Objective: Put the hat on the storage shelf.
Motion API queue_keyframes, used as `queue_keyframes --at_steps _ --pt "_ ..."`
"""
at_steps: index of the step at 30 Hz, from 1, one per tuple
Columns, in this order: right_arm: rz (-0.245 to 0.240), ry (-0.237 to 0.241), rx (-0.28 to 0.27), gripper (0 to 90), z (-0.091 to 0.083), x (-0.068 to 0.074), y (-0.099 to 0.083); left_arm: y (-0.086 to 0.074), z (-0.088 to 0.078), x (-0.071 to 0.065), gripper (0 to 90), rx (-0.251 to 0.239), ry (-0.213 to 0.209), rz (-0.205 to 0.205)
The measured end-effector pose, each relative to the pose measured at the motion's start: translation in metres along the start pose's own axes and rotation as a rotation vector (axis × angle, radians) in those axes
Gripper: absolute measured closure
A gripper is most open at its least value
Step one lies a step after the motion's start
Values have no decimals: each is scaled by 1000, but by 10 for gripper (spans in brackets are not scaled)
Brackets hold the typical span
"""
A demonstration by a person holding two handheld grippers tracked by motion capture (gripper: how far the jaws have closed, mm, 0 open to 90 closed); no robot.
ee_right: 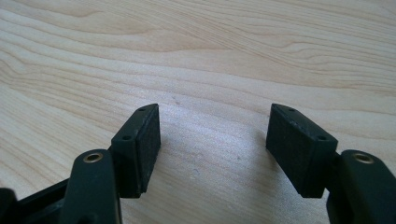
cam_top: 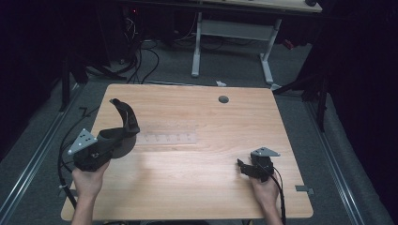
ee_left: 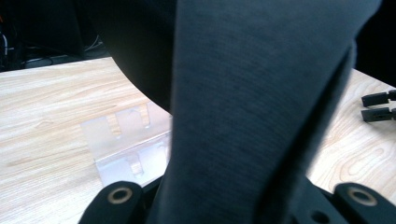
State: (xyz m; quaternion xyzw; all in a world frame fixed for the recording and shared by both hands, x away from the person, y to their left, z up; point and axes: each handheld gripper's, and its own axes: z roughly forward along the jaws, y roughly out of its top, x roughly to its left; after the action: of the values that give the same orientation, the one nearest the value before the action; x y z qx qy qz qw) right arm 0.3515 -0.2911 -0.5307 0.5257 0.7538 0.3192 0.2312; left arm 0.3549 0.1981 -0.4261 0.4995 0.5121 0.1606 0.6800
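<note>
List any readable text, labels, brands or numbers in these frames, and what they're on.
None readable.
Dark curved item held in the left gripper: plain dark fabric-like surface, no print.
Clear plastic rack on the table: no label.
Right gripper, fingers open over bare wood: no markings, just screw holes.
Grey plates on the grippers: holes, no lettering legible.

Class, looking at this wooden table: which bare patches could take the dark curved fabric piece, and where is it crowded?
Free: the wide stretch between the clear plastic slotted rack and the right gripper, and the far right part around the round grey grommet. Crowded: the left side, where the left gripper holds the dark curved fabric piece beside the rack.
</note>
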Motion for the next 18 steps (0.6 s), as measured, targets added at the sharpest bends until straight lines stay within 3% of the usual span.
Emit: queue_keyframes --at_steps 18 --pt "0 -1 0 355 0 0 0 9 17 8 853 -5 33 32"
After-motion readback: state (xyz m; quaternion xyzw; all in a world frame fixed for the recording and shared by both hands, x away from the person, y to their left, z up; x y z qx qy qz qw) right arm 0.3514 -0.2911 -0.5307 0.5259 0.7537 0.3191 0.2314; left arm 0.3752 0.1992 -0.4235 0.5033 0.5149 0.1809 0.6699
